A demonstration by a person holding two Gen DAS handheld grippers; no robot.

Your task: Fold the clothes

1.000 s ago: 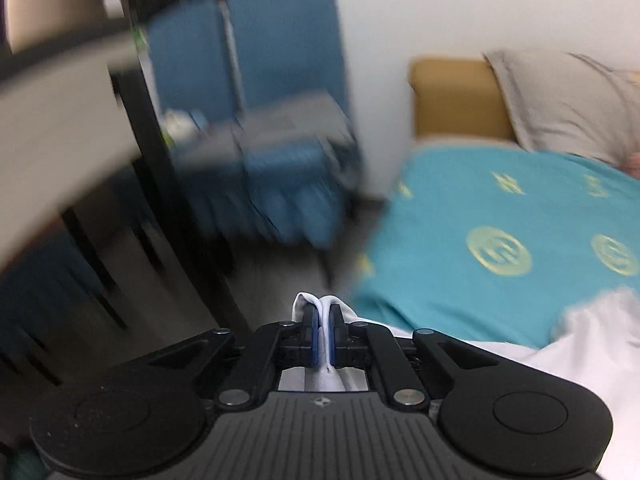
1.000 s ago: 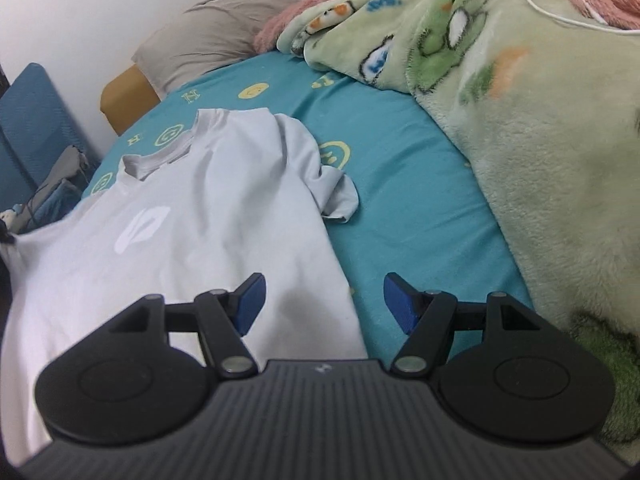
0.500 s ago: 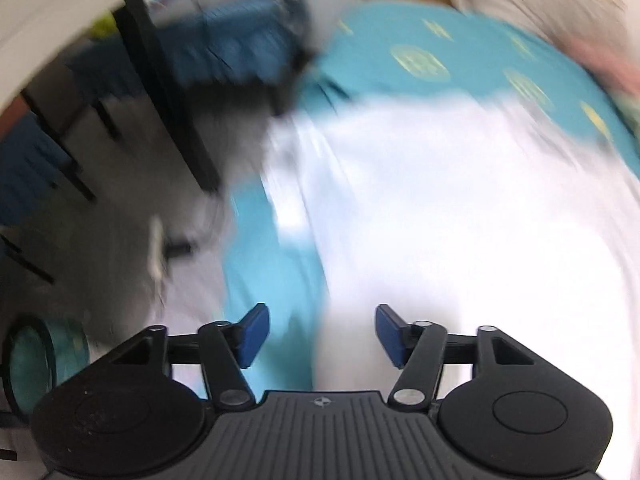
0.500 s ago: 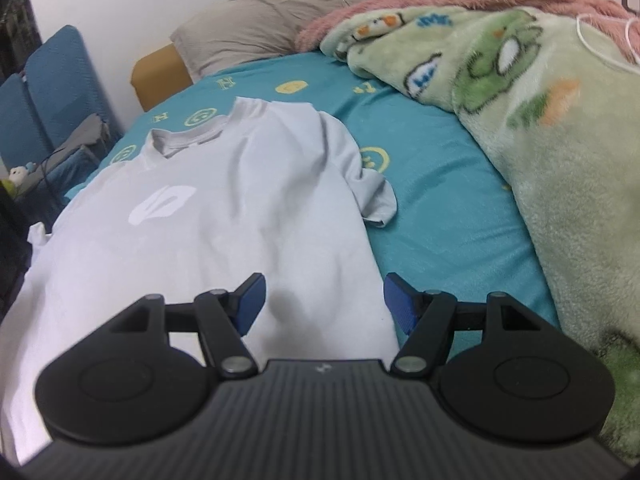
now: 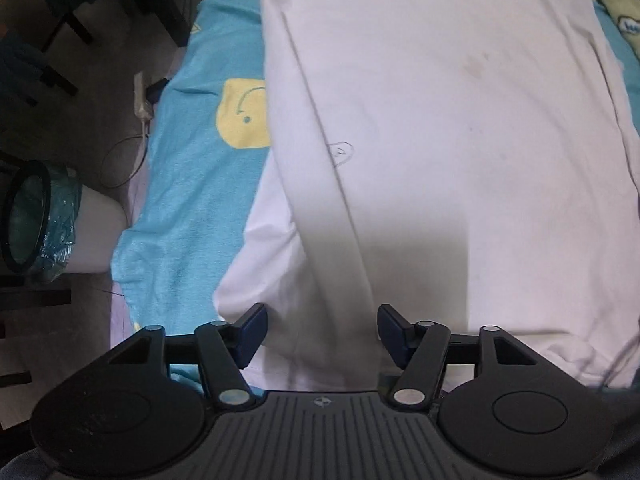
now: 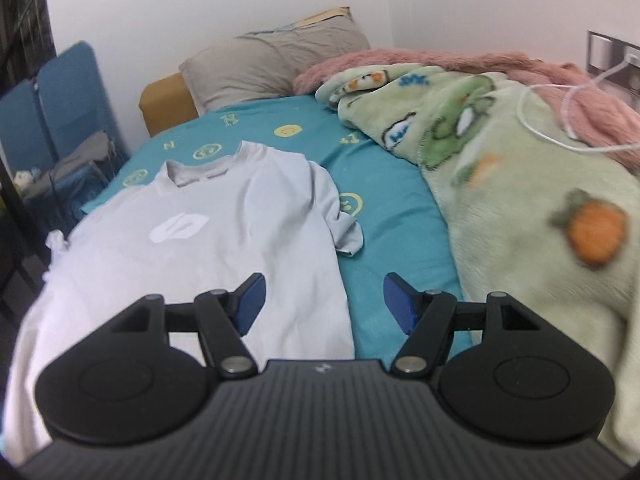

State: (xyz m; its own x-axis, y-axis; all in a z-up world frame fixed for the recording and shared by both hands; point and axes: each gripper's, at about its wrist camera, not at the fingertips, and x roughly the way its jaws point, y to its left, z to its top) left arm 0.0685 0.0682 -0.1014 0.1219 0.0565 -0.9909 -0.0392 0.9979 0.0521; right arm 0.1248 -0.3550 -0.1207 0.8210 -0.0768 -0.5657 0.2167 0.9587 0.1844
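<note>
Your left hand-held gripper (image 5: 322, 336) points down over the near hem of the white T-shirt (image 5: 440, 140), jaws spread wide and holding nothing. Your right hand-held gripper (image 6: 324, 304) sits level above the shirt's right edge, also wide open and empty. The T-shirt (image 6: 224, 240) lies flat, collar toward the pillow (image 6: 272, 64), along the left edge of the bed (image 6: 396, 240). Its pale chest logo (image 6: 178, 228) carries no readable lettering.
</note>
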